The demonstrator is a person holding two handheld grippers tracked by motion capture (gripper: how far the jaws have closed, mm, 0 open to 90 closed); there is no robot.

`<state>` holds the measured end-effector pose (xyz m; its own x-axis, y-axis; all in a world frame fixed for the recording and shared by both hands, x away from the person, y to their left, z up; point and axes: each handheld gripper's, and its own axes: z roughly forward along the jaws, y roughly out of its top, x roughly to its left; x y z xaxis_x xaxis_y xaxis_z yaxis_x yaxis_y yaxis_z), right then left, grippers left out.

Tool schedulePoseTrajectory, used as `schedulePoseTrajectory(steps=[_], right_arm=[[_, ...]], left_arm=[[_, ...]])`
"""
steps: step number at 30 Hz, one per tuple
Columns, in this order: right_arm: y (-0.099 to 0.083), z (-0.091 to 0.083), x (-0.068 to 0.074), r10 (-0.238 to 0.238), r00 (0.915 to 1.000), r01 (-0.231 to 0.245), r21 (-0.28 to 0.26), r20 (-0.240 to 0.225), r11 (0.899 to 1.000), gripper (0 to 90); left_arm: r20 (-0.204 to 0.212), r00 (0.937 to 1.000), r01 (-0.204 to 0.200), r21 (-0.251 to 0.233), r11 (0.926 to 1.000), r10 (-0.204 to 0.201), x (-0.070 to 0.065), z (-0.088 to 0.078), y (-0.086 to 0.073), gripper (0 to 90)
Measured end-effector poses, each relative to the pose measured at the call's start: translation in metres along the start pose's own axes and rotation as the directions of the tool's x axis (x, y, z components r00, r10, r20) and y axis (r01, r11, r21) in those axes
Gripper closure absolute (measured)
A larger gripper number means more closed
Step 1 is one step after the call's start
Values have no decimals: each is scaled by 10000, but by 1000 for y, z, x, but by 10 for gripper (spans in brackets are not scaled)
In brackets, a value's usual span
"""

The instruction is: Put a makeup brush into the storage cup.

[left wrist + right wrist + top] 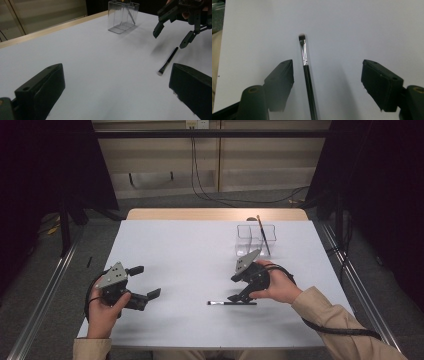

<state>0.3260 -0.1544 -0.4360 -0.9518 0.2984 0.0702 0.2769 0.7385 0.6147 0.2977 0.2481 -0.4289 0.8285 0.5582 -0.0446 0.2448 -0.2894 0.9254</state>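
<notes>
Straddling a slim makeup brush (306, 75), the right tool (327, 75) is seen part open, its jaws apart on either side of the black handle, nothing gripped. The brush is laid flat on the white surface (175, 250), near the front edge, bristle end toward the left tool (142, 282). Judged light, stiff and thin; the smooth round handle is likely to roll or slip, so hold is best taken mid-handle, clear of the soft bristles and metal ferrule. The left tool is held wide open and empty, well apart from the brush. Clear divided container (256, 240), far right of the surface: one similar brush (263, 234) is leaned inside.
</notes>
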Motion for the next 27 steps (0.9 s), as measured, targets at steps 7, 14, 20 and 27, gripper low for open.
schedulePoseTrajectory(steps=[7, 14, 20, 27], right_arm=[[1, 4, 2, -381, 9993, 379, 823, 9, 9959, 345], [1, 9, 4, -592, 9982, 601, 1551, -101, 9861, 423], [2, 14, 6, -690, 9973, 724, 1868, -245, 9797, 480], [2, 20, 7, -657, 9966, 753, 2336, -488, 9694, 562]], left_arm=[[-12, 10000, 7, -1, 10000, -7, 0, 0, 0, 3], [1, 10000, -14, 16, 10000, 14, 0, -1, 0, 3], [-33, 10000, -19, 17, 10000, 19, 0, 0, 0, 3], [-18, 10000, -36, 30, 10000, 36, 1, 0, -1, 3]])
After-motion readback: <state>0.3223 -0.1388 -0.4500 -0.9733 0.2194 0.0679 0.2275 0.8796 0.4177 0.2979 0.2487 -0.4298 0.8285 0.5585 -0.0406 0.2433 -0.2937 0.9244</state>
